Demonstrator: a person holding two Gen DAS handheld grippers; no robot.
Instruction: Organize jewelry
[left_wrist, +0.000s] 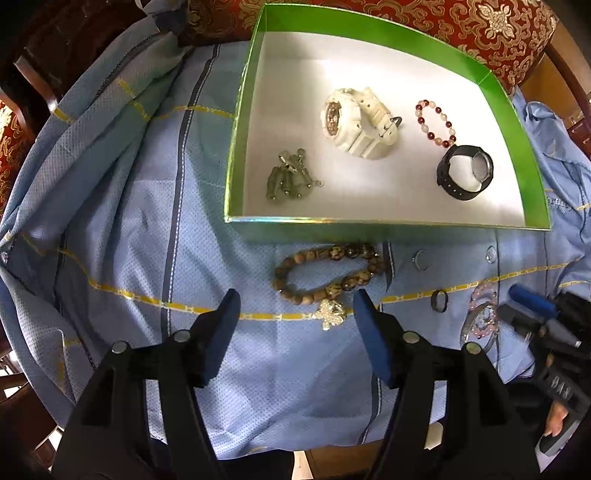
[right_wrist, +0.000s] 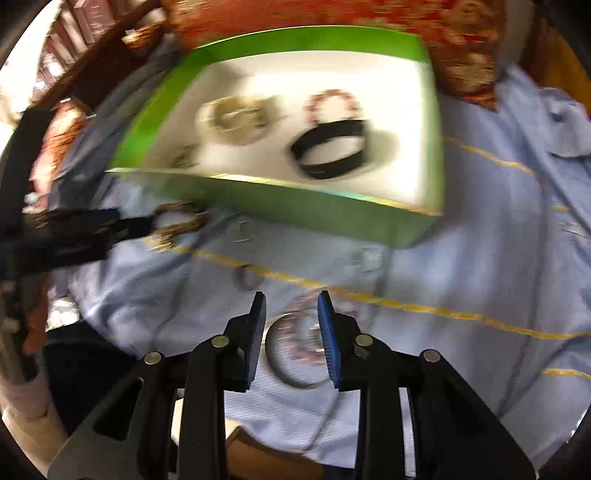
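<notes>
A brown wooden bead bracelet (left_wrist: 325, 273) with a pearl butterfly charm (left_wrist: 330, 314) lies on the blue shirt just in front of the green box (left_wrist: 369, 223). My left gripper (left_wrist: 295, 299) stands open, its blue pads on either side of the charm and touching nothing. The box holds a white watch (left_wrist: 358, 122), a red-and-white bead bracelet (left_wrist: 436, 123), a black watch (left_wrist: 463, 171) and green stone pieces (left_wrist: 288, 179). My right gripper (right_wrist: 291, 295) straddles a pink bead bracelet (right_wrist: 304, 332) and a silver bangle (right_wrist: 295, 380). The blur hides whether its pads press on them.
A small dark ring (left_wrist: 439, 300) lies on the shirt (left_wrist: 147, 229) between the two bracelets. Shirt buttons (left_wrist: 421, 260) sit near the box front. A red-and-gold cushion (left_wrist: 424, 26) rises behind the box. Dark wooden furniture (left_wrist: 40, 70) borders the left side.
</notes>
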